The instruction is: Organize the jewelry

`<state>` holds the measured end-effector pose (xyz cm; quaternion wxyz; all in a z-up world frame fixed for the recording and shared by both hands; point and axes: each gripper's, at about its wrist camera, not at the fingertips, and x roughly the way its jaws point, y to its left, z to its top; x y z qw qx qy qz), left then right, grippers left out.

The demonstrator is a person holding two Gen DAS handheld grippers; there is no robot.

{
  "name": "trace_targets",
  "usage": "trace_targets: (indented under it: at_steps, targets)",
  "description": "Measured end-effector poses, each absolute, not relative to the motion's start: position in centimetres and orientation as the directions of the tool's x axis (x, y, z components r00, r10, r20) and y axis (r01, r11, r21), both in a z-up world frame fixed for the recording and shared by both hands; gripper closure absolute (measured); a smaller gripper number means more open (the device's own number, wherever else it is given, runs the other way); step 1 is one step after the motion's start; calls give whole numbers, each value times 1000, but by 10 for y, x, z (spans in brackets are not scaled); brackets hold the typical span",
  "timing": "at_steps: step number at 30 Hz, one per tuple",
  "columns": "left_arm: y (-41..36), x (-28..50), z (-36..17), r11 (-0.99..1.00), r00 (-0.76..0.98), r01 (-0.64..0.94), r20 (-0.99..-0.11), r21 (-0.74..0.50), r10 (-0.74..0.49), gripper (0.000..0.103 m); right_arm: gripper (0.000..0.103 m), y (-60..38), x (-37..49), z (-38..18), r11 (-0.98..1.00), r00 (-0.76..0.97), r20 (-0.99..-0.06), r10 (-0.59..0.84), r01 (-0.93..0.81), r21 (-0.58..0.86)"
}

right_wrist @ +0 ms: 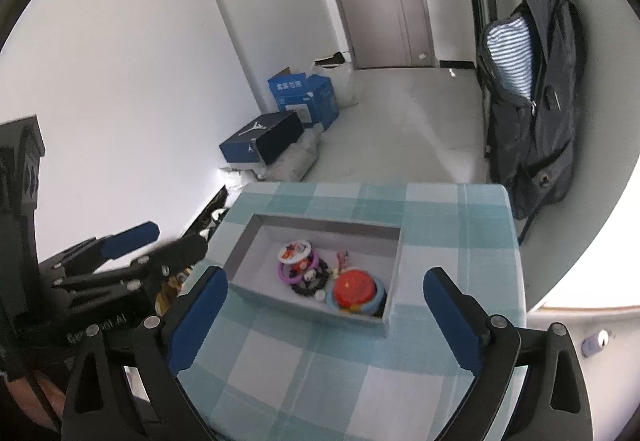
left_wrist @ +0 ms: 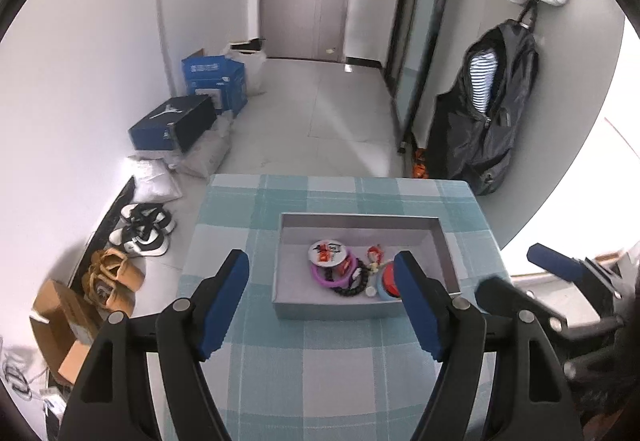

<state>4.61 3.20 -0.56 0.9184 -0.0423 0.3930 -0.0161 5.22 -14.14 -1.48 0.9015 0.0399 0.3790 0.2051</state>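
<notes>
A: What are the grippers doing?

B: The left gripper point(left_wrist: 322, 299) hangs over the checked tablecloth point(left_wrist: 340, 369) with its blue pads spread wide and nothing between them. The right gripper point(right_wrist: 326, 315) is just as wide apart and just as bare, poised at the near side of the cloth.

A: And the jewelry?

B: All of it sits in the grey box point(left_wrist: 442, 241), an open shallow tray set on the cloth just ahead of both sets of fingers. Inside, a purple bracelet point(left_wrist: 320, 277) lies under a round white badge point(left_wrist: 327, 252), touching a black beaded bracelet point(left_wrist: 354, 287); a small red charm point(left_wrist: 375, 253) lies just beyond them.

A: Anything else in there?

B: A red-topped round case point(right_wrist: 356, 287) with a blue rim sits in the near right corner.

A: Around the table?

B: Shoes point(left_wrist: 142, 229) line the floor on the left, and a dark jacket point(left_wrist: 488, 121) hangs on the right
</notes>
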Motion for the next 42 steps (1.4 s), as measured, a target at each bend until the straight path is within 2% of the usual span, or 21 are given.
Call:
trace_targets:
  at_steps: [9,16,42]
  targets:
    - [24,41,-8,997,700,-3,-713,-79,-54,32,3,-146,45,-11,912,664,-630,403,-347,218]
    - [27,40,-6,996,704,-8,-708,-88,-57,32,3,-153,56,-20,914,633,-661,402,-316,253]
    - [24,41,-8,996,704,5,-707,-87,-65,32,3,-152,55,-18,910,635,-655,409,-331,248]
